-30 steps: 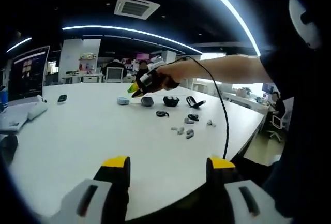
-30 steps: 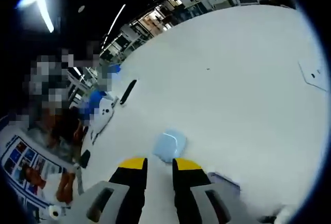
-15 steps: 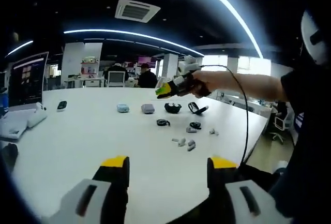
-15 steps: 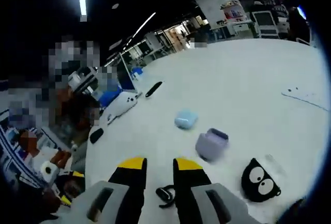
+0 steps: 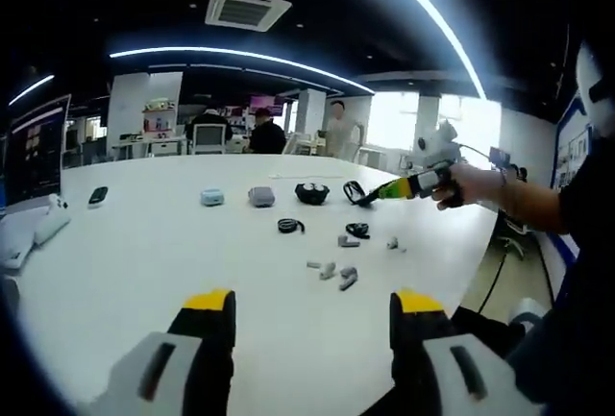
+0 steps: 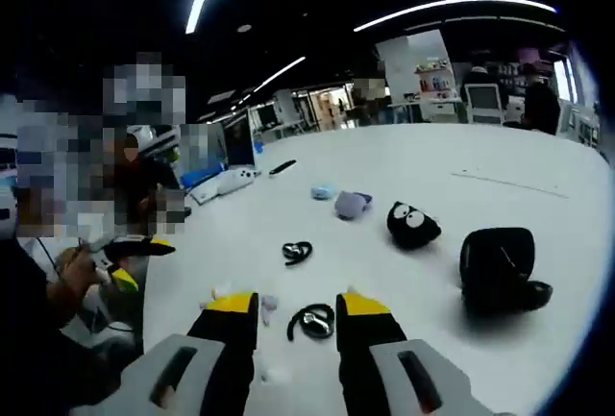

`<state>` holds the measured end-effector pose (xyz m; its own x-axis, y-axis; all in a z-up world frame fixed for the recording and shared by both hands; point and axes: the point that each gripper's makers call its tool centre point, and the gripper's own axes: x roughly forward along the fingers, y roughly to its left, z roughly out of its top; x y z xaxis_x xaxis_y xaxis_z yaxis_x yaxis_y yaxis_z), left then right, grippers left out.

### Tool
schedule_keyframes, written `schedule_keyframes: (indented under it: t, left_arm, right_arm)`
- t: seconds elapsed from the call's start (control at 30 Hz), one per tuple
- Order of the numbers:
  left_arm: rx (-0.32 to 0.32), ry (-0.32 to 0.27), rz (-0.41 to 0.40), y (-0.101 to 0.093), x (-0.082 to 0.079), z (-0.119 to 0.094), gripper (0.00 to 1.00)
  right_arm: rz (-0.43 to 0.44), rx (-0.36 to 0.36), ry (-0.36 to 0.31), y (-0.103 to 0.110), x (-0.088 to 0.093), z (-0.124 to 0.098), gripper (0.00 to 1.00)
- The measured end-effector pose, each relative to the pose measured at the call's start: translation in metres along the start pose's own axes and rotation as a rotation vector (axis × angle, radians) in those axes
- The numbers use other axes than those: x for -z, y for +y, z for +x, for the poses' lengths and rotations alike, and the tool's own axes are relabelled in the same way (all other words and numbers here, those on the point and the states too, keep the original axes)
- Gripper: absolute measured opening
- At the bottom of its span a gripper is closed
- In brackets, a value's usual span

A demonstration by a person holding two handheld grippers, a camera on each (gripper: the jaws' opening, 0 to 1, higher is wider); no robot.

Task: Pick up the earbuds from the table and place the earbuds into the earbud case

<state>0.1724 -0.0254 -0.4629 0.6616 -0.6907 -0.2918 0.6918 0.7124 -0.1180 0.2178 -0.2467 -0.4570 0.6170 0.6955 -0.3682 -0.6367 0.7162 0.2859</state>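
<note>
The left gripper hung over the near edge of the white table, its yellow-tipped jaws spread wide with nothing between them. Out past it, near the middle of the table, a few small grey earbuds lay loose. Beyond the earbuds sat a black ear-hook piece, and farther still a row: a pale blue case, a lilac case and a black case with cartoon eyes. The right gripper came in from the right of that row, held in a hand.

In the right gripper view, the right gripper stood low over the table, jaws part open and empty. A black ear-hook earbud lay just past the jaw tips, pale earbuds beside the left jaw. Beyond lay another black ear-hook piece, the eyed case, the lilac case and a larger open black case
</note>
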Motion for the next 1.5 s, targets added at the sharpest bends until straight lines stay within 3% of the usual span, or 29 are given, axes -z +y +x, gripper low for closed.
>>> schedule_keyframes:
  t: [0.17, 0.37, 0.7, 0.9, 1.33, 1.5]
  left_arm:
    - [0.024, 0.016, 0.007, -0.005, -0.002, 0.007, 0.66]
    - [0.051, 0.022, 0.0, -0.008, -0.003, 0.01, 0.66]
    - [0.068, 0.03, 0.003, -0.008, -0.008, 0.011, 0.66]
    - [0.068, 0.042, 0.056, -0.005, -0.015, 0.002, 0.7]
    - [0.011, 0.031, 0.113, 0.039, -0.053, -0.021, 0.7]
    - [0.034, 0.048, 0.134, 0.048, -0.061, -0.024, 0.71]
  right_arm:
    - [-0.021, 0.025, -0.039, 0.003, 0.015, -0.022, 0.34]
    - [-0.084, 0.064, -0.08, 0.004, 0.019, -0.036, 0.36]
    - [-0.119, 0.146, -0.163, -0.017, -0.009, -0.042, 0.36]
    - [-0.138, 0.165, -0.146, -0.024, -0.016, -0.042, 0.36]
    - [-0.145, 0.19, -0.065, -0.029, -0.025, -0.054, 0.39]
    - [-0.169, 0.18, -0.043, -0.025, -0.037, -0.055, 0.39]
